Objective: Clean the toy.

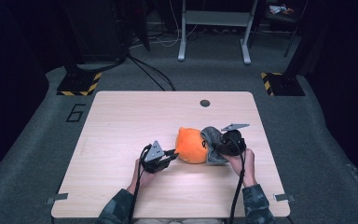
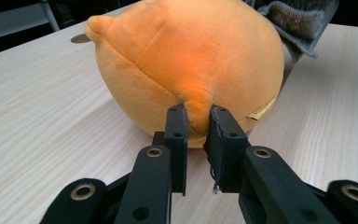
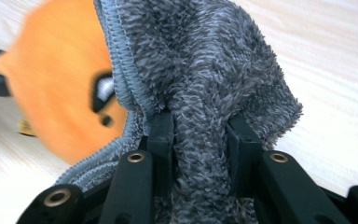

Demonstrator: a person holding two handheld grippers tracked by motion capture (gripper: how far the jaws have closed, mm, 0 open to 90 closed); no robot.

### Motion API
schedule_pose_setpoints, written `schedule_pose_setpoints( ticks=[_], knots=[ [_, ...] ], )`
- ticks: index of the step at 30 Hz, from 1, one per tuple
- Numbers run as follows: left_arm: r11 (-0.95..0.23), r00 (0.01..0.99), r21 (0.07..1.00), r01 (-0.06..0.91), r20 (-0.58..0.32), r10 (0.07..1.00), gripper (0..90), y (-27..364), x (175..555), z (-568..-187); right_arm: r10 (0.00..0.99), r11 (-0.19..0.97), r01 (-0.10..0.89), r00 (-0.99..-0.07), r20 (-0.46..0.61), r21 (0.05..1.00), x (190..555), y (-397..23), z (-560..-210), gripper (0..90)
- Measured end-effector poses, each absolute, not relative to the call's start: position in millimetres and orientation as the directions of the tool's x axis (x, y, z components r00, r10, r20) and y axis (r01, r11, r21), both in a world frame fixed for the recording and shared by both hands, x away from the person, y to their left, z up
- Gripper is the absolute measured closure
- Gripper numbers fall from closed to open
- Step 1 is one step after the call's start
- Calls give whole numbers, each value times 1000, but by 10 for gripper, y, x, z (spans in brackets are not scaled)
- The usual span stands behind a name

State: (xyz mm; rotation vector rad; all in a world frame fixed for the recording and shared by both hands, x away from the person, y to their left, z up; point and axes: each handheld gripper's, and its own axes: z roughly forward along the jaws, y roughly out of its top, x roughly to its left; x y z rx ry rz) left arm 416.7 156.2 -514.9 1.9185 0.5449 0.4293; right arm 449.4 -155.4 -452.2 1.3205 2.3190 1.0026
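**A:** Plush ball (image 1: 191, 145) position? Mid-surface (image 1: 121, 121), left claw (image 2: 197, 116) pinching its seam nub.

**B:** Yep. Right claw (image 3: 200, 126) is clamped on the grey cloth (image 3: 205, 70), draped against the ball's right side.

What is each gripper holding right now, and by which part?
The left gripper pinches a fold of the orange plush toy low on its side; the right gripper clamps a bunched fold of the grey fuzzy cloth.

Plush face: the orange plush toy (image 3: 65, 84) is blurred in the right gripper view, its face half hidden by the grey cloth (image 3: 205, 93).
Forearms: cut off by the high view's bottom edge.
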Motion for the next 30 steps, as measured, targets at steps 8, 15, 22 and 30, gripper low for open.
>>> schedule_pose_setpoints(
  ticks=[8, 15, 22, 30],
  knots=[
    [-349, 829, 920, 180, 50, 557, 786, 1569, 4171, -5150, 870, 319, 701, -484, 96, 638, 4545, -1653, -4830, 682],
    [-353, 828, 919, 176, 56, 559, 786, 1574, 4172, -5148, 890, 297, 708, -448, 82, 640, 4542, -1724, -4862, 699],
    [-348, 825, 921, 177, 54, 562, 785, 1569, 4168, -5148, 883, 291, 616, -467, 42, 731, 4398, -1739, -4418, 699],
    [-334, 810, 925, 183, 51, 585, 756, 1580, 4176, -5152, 821, 385, 575, -571, 16, 722, 4427, -1269, -4367, 700]
  ],
)
